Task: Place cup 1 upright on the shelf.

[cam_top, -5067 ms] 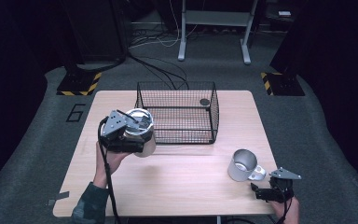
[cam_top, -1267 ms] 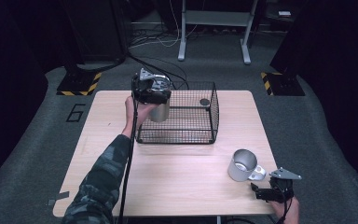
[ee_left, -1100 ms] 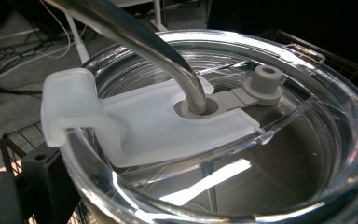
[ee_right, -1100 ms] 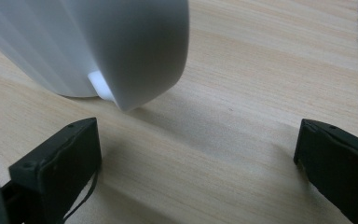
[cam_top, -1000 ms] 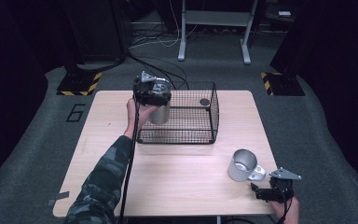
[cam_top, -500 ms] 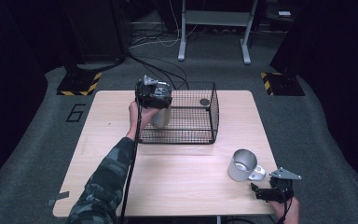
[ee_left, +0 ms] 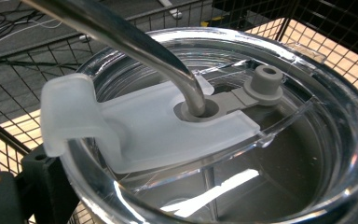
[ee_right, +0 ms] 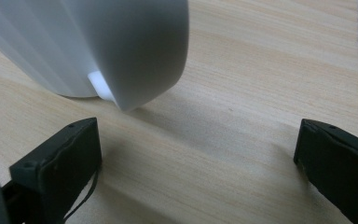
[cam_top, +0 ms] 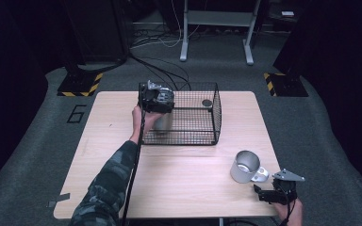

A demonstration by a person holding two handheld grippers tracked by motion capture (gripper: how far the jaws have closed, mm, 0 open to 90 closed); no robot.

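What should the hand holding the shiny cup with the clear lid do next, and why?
Probably lower it a little further, then open the jaws. The left gripper holds the steel tumbler with a clear lid and metal straw inside the black wire basket, near its left wall; whether the tumbler touches the basket floor cannot be told. The right gripper waits open beside the metal mug.

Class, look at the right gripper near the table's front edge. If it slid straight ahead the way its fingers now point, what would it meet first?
Most likely the metal mug. The right gripper lies low over the table, fingers wide open, and the mug's handle sits just ahead, slightly left of centre; the exact gap is unclear.
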